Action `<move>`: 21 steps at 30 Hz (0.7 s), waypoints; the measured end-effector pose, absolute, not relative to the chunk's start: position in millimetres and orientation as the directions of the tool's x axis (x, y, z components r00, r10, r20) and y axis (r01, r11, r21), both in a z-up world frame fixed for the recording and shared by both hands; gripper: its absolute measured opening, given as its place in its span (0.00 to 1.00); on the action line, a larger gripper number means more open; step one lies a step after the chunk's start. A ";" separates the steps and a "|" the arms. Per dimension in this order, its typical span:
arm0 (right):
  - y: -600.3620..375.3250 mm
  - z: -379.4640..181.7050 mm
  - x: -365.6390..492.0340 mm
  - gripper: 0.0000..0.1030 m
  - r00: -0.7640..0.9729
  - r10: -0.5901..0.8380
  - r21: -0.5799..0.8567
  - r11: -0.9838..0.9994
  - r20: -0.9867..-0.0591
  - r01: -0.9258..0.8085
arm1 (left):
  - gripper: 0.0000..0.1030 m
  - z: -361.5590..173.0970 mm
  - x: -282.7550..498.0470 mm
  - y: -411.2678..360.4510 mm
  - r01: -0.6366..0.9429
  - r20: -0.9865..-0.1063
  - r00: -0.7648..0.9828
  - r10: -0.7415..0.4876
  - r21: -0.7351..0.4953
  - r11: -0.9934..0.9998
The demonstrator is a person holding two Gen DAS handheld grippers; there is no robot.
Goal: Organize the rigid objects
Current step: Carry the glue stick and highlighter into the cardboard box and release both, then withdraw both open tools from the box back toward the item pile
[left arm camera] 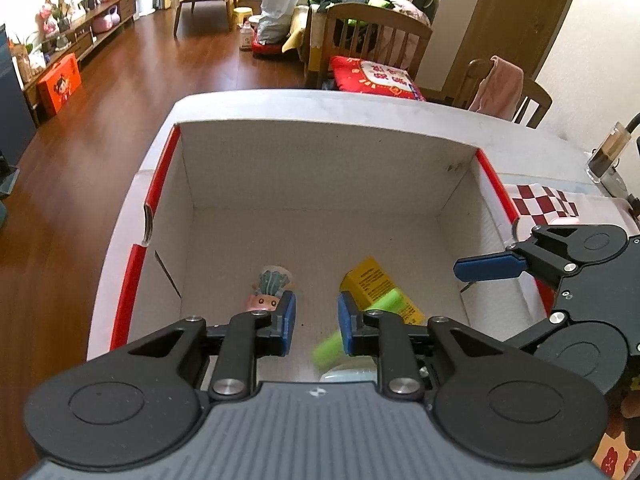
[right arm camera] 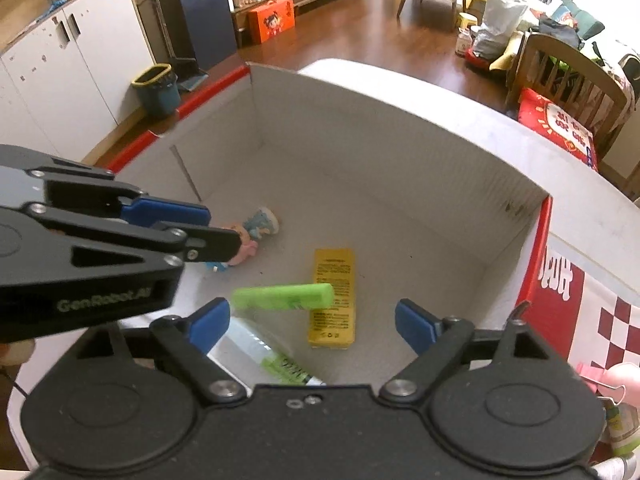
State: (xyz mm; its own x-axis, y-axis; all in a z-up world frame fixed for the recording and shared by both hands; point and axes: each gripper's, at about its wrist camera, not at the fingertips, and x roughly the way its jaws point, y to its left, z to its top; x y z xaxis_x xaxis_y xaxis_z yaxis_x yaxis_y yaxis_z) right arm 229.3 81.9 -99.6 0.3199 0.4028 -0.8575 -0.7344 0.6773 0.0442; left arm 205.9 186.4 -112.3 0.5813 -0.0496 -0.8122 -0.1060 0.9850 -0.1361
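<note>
With the green tube (right arm camera: pixel 283 297) blurred in mid-air above the white box (left arm camera: pixel 320 168), by the yellow packet (right arm camera: pixel 332 296) and figurine (left arm camera: pixel 270 290), both left gripper (left arm camera: pixel 316 320) and right gripper (right arm camera: pixel 312 322) hold jaws apart and empty, so the drop-in step looks finished and fetching another item from the worktop seems next.

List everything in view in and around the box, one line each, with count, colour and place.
cardboard box: 1, white inside with red outer edges, open, on the table.
yellow box: 1, yellow with dark print, flat on the box floor.
green tube: 1, light green, blurred, over the yellow box's near end; whether it rests or is falling is unclear.
figurine: 1, pink and teal, lying on the box floor.
clear bottle: 1, clear with green label, near wall of the box.
left gripper: 1, black with blue pads, open, above the box.
right gripper: 1, black with blue pads, open, empty.
</note>
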 end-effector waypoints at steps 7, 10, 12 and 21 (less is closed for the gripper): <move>64.2 -74.2 216.0 0.87 0.347 0.455 0.068 0.679 -0.820 -0.731 | 0.29 -94.3 192.3 177.4 -0.091 -0.786 0.617 -0.040 -0.122 0.988; 56.8 -65.5 209.6 0.87 0.362 0.470 0.071 0.682 -0.805 -0.728 | 0.29 -87.1 185.8 176.1 -0.094 -0.776 0.629 -0.037 -0.122 0.988; 51.7 -59.9 205.8 0.88 0.377 0.476 0.067 0.686 -0.795 -0.725 | 0.29 -81.9 181.8 174.2 -0.093 -0.769 0.639 -0.034 -0.120 0.988; 18.3 -34.9 185.1 0.92 0.423 0.518 0.082 0.698 -0.743 -0.711 | 0.32 -56.1 164.1 154.6 -0.067 -0.731 0.681 -0.048 -0.128 0.989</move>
State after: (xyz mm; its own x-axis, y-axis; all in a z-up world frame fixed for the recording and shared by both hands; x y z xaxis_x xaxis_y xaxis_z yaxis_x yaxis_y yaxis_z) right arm 185.1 18.3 -34.9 0.4234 0.5179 -0.7434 -0.7111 0.6984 0.0816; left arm 164.1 154.6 -56.1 0.6808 -0.0484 -0.7309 -0.0673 0.9894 -0.1283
